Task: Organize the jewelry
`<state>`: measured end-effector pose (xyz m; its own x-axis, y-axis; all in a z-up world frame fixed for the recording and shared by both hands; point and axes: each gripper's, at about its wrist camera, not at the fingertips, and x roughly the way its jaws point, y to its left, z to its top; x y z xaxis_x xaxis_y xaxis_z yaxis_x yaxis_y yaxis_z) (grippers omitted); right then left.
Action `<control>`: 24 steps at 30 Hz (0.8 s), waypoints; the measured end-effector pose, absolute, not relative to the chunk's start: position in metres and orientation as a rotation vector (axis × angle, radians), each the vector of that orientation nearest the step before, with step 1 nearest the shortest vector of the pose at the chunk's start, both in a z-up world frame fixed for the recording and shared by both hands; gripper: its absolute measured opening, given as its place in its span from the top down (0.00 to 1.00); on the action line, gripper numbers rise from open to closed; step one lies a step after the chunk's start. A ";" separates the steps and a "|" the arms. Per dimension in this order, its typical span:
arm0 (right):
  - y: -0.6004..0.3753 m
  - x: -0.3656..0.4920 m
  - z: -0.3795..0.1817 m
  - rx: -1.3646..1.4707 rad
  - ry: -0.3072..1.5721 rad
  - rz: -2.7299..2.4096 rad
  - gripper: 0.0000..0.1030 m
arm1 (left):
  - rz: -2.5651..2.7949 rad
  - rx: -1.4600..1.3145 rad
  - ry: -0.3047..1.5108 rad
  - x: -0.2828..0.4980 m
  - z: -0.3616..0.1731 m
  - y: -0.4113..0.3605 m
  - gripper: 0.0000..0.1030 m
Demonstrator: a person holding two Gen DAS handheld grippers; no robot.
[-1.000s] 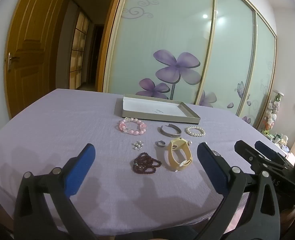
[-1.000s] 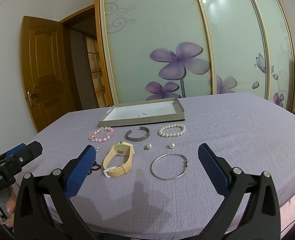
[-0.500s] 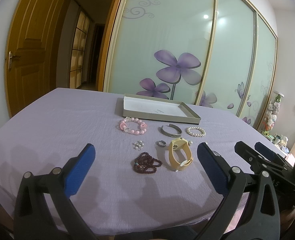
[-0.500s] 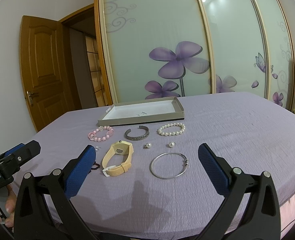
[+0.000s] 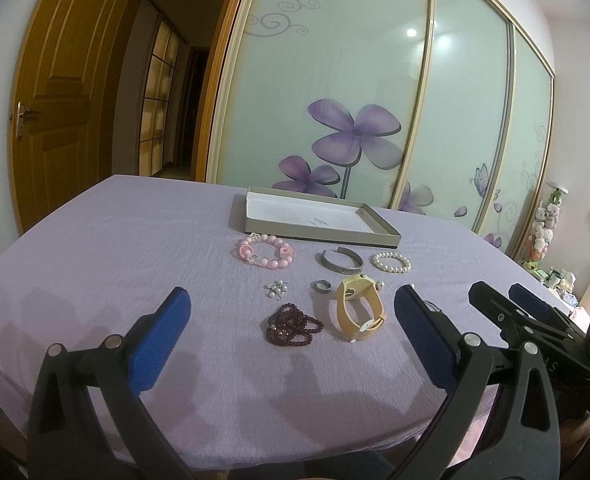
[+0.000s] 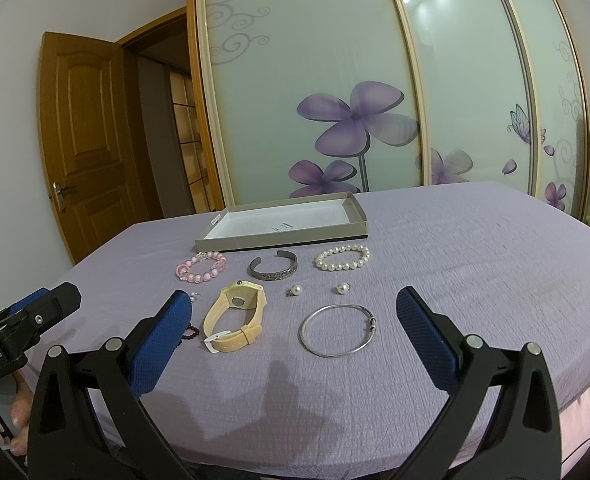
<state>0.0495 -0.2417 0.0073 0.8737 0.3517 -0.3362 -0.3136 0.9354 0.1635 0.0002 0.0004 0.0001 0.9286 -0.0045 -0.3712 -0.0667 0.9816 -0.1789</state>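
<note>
No piece was yet picked. My left gripper (image 5: 291, 320) and right gripper (image 6: 295, 320) both hung released above the desk (image 6: 475, 248). Jewelry lay loose; the empty tray (image 6: 283, 240) sat at twelve o'clock. Next, I judged: close on the thin bangle (image 6: 338, 336).

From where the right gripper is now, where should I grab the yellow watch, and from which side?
Pinch the strap loop near its white buckle, coming from above with the open right gripper. The yellow watch rests on its edge with the strap closed in a ring, so one finger can probably drop inside the loop and one outside.
</note>
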 end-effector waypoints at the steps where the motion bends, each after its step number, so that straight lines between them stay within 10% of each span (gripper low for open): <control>1: -0.242 0.050 0.007 0.105 0.371 0.348 0.01 | 0.032 -0.191 0.380 0.000 0.000 0.001 0.02; 24: -0.243 0.049 0.008 0.107 0.373 0.347 0.01 | 0.038 -0.191 0.384 -0.003 0.001 0.003 0.02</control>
<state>0.0494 -0.2427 0.0084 0.8731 0.3512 -0.3383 -0.3123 0.9355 0.1652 -0.0028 0.0035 0.0013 0.9268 0.0012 -0.3754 -0.0732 0.9814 -0.1776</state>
